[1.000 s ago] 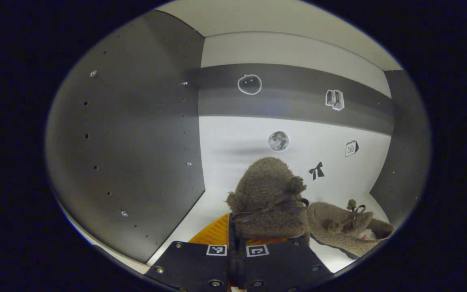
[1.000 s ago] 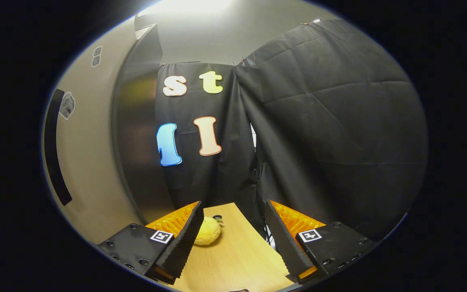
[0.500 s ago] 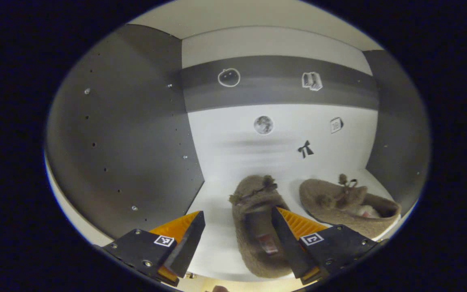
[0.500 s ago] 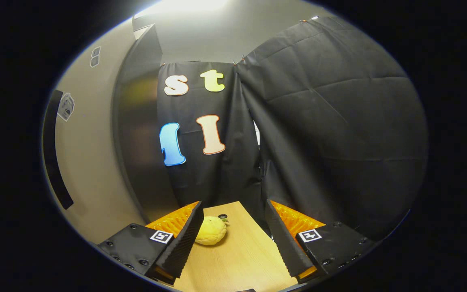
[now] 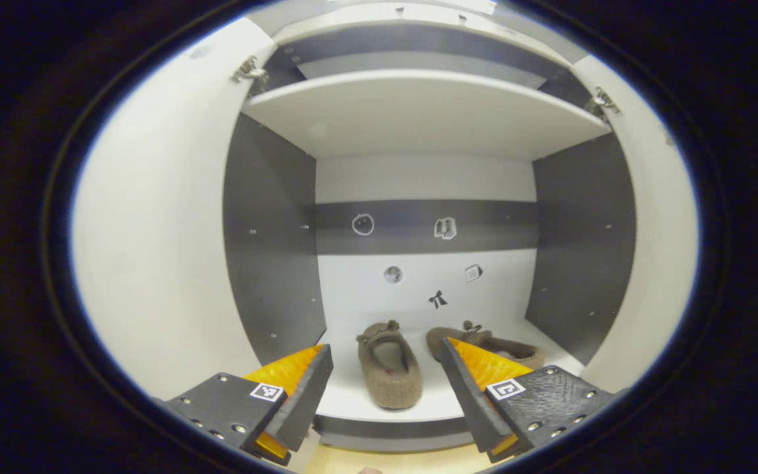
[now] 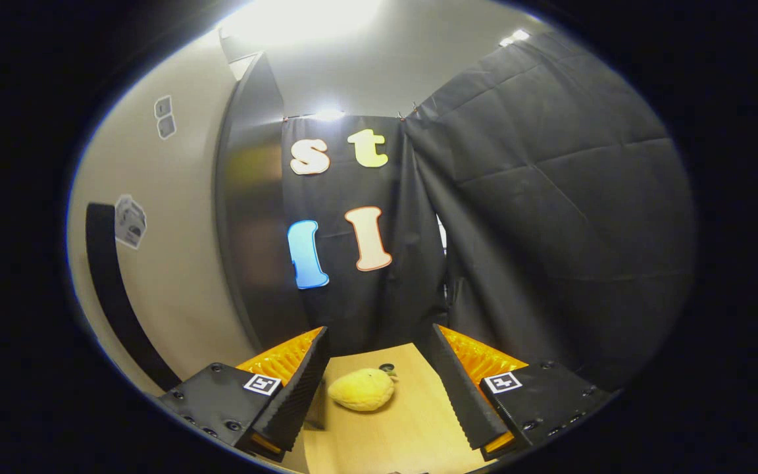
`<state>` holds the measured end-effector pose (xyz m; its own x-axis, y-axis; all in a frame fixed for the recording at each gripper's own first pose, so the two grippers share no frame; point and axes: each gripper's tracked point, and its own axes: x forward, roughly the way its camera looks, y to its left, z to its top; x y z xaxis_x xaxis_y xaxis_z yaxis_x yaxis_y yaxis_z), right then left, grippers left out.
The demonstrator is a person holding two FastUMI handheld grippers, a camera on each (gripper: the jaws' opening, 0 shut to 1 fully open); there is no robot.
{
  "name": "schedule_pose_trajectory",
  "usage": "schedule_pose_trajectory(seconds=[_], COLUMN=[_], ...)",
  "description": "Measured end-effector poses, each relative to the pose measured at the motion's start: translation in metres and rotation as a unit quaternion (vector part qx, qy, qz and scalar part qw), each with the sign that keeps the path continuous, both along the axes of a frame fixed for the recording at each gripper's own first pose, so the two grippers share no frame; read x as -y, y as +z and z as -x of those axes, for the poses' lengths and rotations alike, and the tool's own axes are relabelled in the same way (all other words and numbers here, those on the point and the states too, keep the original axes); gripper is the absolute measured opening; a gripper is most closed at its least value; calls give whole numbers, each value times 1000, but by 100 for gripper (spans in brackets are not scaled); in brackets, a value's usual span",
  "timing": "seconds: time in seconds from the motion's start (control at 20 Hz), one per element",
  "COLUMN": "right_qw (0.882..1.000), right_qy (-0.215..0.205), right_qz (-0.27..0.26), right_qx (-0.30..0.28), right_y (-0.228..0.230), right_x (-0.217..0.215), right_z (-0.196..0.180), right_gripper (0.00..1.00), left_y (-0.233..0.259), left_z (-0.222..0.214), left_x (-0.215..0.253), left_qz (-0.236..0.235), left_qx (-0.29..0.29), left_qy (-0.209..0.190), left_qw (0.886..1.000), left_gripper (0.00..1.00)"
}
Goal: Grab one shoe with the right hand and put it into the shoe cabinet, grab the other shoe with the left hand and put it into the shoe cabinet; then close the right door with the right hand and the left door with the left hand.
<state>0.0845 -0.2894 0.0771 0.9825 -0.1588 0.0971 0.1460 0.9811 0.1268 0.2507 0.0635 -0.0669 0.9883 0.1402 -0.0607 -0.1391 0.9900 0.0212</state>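
Two brown fuzzy shoes inside the shoe cabinet point(image 5: 267, 243), down on its bottom shelf point(image 5: 431, 388). Left shoe point(image 5: 389, 365) lying toe to the back, with a little bow on top. Right shoe point(image 5: 494, 345) just beside it, partly hidden behind a finger. Both doors wide open: left door point(image 5: 155, 230) and right door point(image 5: 655, 250). Another shelf point(image 5: 418, 112) higher up.

Small stickers on the back wall point(image 5: 425, 187): a round fruit, a book, a moon, a calendar, a black bow. No words to read on them, too small.

Left hand-held gripper point(image 5: 384, 388) spread apart, holding nothing, out in front of the cabinet, not touching the shoes.

Right hand-held gripper point(image 6: 379, 385) spread apart too, holding nothing, above a wooden bench point(image 6: 385, 441). Yellow soft toy point(image 6: 361, 390) lying on the bench between the fingers, not touched. Square black-and-white marks on both grippers, no letters to read.
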Motion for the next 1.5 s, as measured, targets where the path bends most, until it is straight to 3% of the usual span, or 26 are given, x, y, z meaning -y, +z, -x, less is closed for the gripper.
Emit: schedule_pose_trajectory(seconds=[0.1, 0.15, 0.2, 0.45, 0.5, 0.65, 0.8, 0.85, 1.0, 1.1, 1.15, 1.2, 1.25, 1.3, 1.45, 1.5], right_qw=[1000, 1000, 1000, 999, 999, 999, 998, 998, 998, 998, 998, 998, 998, 998, 997, 997], right_qy=[1, 3, 8, 28, 33, 42, 46, 44, 40, 16, 10, 7, 4, -1, -18, -20], right_qz=[5, 6, 7, 16, 19, 28, 35, 36, 37, 53, 56, 59, 62, 67, 73, 71], right_qx=[6, 1, -4, -4, -1, 5, 11, 11, 8, 0, 0, 4, 5, 4, 4, 4], right_y=[3, 1, -1, 16, 24, 45, 60, 62, 65, 61, 60, 62, 62, 63, 65, 65], right_x=[0, 0, -3, -16, -24, -41, -58, -63, -78, -75, -78, -82, -84, -85, -92, -95], right_z=[-1, -1, 0, 8, 10, 16, 28, 31, 41, 47, 50, 52, 55, 57, 64, 67], right_gripper=[92, 96, 92, 92, 92, 96, 92, 96, 92, 96, 95, 95, 95, 95, 95, 95], left_y=[-5, -15, -25, -41, -43, -54, -63, -67, -75, -77, -79, -80, -81, -82, -85, -85], left_z=[28, 42, 57, 122, 131, 156, 171, 175, 182, 184, 188, 190, 194, 197, 212, 216], left_x=[3, 3, 5, 13, 14, 10, -4, -8, -15, -20, -23, -28, -32, -35, -43, -46], left_qz=[-6, -13, -18, -14, -7, -4, -17, -13, 19, 23, 18, 11, 6, 6, 30, 38], left_qx=[33, 34, 30, 23, 18, 0, -21, -28, -35, -34, -35, -35, -35, -35, -29, -26], left_qy=[-1, 3, 6, 26, 27, 24, 25, 24, 10, -1, -5, -8, -9, -12, -18, -19], left_qw=[999, 999, 999, 999, 999, 1000, 999, 999, 999, 999, 999, 999, 999, 999, 999, 999], left_gripper=[100, 100, 100, 100, 95, 100, 100, 100, 100, 95, 100, 95, 100, 95, 95, 100])
